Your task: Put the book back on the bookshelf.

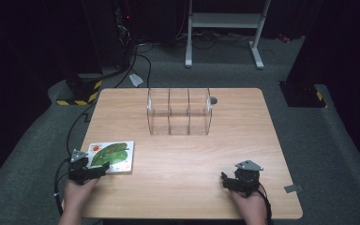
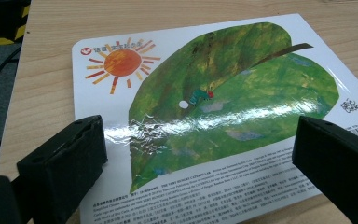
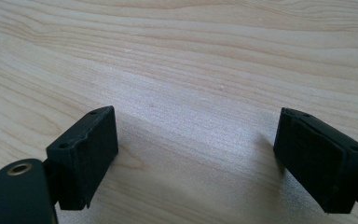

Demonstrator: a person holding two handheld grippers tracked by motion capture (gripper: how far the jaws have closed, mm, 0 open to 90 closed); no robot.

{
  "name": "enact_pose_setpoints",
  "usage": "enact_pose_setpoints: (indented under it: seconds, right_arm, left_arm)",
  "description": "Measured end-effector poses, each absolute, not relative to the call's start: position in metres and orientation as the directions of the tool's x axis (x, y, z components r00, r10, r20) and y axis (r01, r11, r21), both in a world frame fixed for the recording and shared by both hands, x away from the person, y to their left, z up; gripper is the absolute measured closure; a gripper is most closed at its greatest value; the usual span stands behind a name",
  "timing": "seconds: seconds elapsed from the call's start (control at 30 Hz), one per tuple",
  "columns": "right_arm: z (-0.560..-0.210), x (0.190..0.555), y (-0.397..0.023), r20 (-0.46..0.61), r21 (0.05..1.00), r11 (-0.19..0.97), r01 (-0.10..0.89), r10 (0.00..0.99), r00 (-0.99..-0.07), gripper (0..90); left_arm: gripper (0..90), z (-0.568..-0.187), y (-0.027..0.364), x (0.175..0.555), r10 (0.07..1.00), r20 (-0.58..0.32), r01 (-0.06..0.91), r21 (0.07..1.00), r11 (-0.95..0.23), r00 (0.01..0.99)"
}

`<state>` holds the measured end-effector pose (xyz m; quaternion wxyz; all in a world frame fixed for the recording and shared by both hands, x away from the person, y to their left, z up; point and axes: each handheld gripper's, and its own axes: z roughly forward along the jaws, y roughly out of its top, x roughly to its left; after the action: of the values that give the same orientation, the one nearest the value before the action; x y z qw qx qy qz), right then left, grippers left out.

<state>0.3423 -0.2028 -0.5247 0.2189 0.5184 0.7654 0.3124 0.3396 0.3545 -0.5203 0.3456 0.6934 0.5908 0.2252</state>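
Book [image 2: 205,116]: it is lying flat on the table, directly ahead of your left gripper [image 2: 200,158], with its near edge passing under the space between the two jaws; the glossy cover, a green leaf with an orange sun, is facing up.
Book, high view [image 1: 112,156]: it is sitting just in front of your left gripper [image 1: 104,169], close to the table's left edge.
Left gripper: you are holding its jaws spread wide over the book's near edge, gripping nothing; whether they are touching the cover cannot be told.
Right gripper [image 3: 196,158]: you are holding it wide open too, low over bare wood, with nothing between its jaws.
Right gripper, high view [image 1: 224,178]: it is resting well to the right of the book, near the table's front edge.
Clear divider box [image 1: 179,112]: it is standing far ahead of both grippers, between them, its three compartments upright.
Table [image 1: 192,154]: its light wood is lying beneath both tools.
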Motion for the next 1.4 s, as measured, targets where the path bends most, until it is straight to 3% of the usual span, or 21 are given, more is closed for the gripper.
enact_pose_setpoints:
  seconds: [0.63, 1.07, 1.4]
  right_arm:
    - [-0.525, 0.342, -0.203, -0.011, 0.705, 0.268, 0.657, 0.930, -0.367, 13.3]
    - [-0.525, 0.342, -0.203, -0.012, 0.705, 0.268, 0.657, 0.930, -0.367, 13.3]
    - [-0.525, 0.342, -0.203, -0.011, 0.705, 0.267, 0.657, 0.931, -0.366, 13.3]
  left_arm:
    - [5.3, -0.520, 0.343, 0.338, 0.961, -0.092, 0.648, 0.754, -0.104, 0.261]
    - [5.5, -0.523, 0.368, 0.338, 0.983, -0.105, 0.663, 0.748, -0.023, 0.152]
    - [6.6, -0.526, 0.361, 0.341, 0.976, -0.123, 0.683, 0.730, -0.035, 0.182]
